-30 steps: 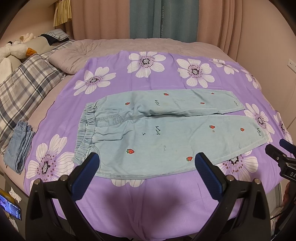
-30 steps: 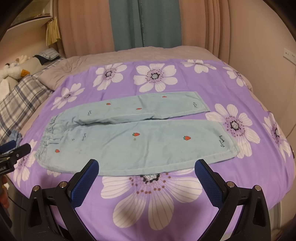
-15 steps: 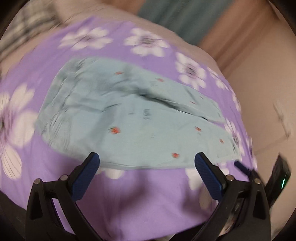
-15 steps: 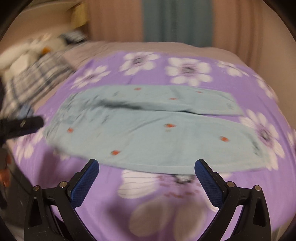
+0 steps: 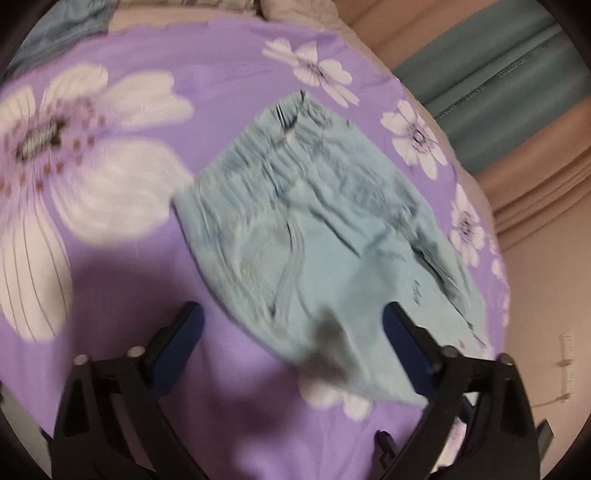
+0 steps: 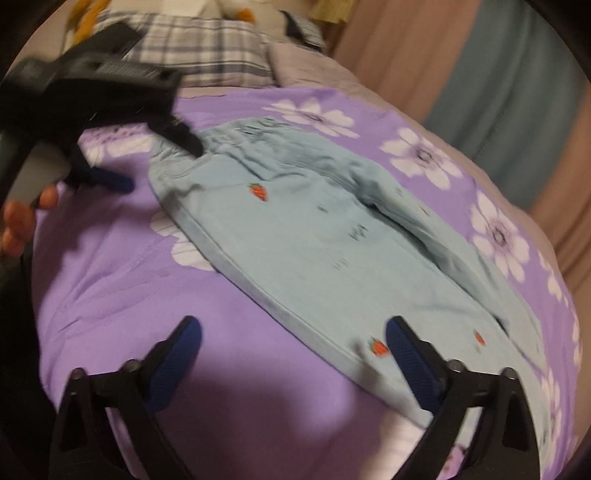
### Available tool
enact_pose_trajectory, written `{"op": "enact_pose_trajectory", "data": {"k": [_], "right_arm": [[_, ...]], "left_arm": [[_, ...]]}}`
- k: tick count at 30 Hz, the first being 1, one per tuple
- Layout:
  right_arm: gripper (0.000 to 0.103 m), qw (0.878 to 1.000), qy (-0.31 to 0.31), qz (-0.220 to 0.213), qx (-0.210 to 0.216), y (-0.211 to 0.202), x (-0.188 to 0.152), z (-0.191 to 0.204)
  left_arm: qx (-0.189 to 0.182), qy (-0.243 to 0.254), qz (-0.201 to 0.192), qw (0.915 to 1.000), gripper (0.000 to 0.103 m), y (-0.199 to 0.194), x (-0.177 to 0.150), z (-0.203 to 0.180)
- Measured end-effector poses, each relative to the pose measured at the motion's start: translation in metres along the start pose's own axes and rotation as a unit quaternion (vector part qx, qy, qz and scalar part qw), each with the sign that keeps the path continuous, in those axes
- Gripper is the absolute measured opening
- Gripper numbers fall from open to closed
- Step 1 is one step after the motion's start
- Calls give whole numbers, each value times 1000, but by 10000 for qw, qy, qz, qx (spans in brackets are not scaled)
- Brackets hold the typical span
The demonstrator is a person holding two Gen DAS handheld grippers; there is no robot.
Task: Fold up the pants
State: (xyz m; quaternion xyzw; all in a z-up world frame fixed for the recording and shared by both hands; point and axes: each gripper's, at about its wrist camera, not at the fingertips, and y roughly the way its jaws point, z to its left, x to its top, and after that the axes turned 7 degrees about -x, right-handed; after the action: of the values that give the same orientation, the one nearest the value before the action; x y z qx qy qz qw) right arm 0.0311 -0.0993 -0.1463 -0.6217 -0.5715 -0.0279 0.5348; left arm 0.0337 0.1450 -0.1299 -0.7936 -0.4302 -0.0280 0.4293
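Observation:
Light blue pants [image 5: 317,236] with small strawberry prints lie flat on a purple flowered bedspread [image 5: 110,266]. In the left wrist view my left gripper [image 5: 291,325] is open, low over the near edge of the waist end. The elastic waistband [image 5: 266,158] lies ahead of it. In the right wrist view the pants [image 6: 332,236] run from upper left to lower right. My right gripper [image 6: 293,339] is open over the near leg's edge. The left gripper [image 6: 159,158] shows there at the waistband, open, held by a hand.
Plaid pillows [image 6: 207,55] and a stuffed toy lie at the head of the bed. Teal and pink curtains [image 6: 517,92] hang behind the bed. A folded blue garment [image 5: 70,22] lies at the bedspread's far left edge.
Both grippers have dropped closer to the bed and swung left. The left one now sits at the waist end, the right one at the near leg's edge. Both stay open.

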Motion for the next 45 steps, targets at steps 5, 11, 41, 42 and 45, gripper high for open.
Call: {"op": "enact_pose_trajectory", "data": {"k": [5,11,41,42,45], "right_arm": [[55,9992,-333,-174,141,12,12,11],[9,9968,-680,-196,366,10,20,24],[39,9718,1411,1030,1581,15,-9,-77],[39,9687,1489,1022,1701,16,-7,-86],[45,9669,1806,757,1635,23,5,-123]], "left_arm": [[349,-235,-75,9991,32,13,25,15],[254,14,-33,9997,20,0,24,25],[493,3395,1040,9335,88,49,-32,-61],[240,3148,1011,9434,89,47,-21,-59],[-295,2557,856,9625,90,46,16,-61]]}}
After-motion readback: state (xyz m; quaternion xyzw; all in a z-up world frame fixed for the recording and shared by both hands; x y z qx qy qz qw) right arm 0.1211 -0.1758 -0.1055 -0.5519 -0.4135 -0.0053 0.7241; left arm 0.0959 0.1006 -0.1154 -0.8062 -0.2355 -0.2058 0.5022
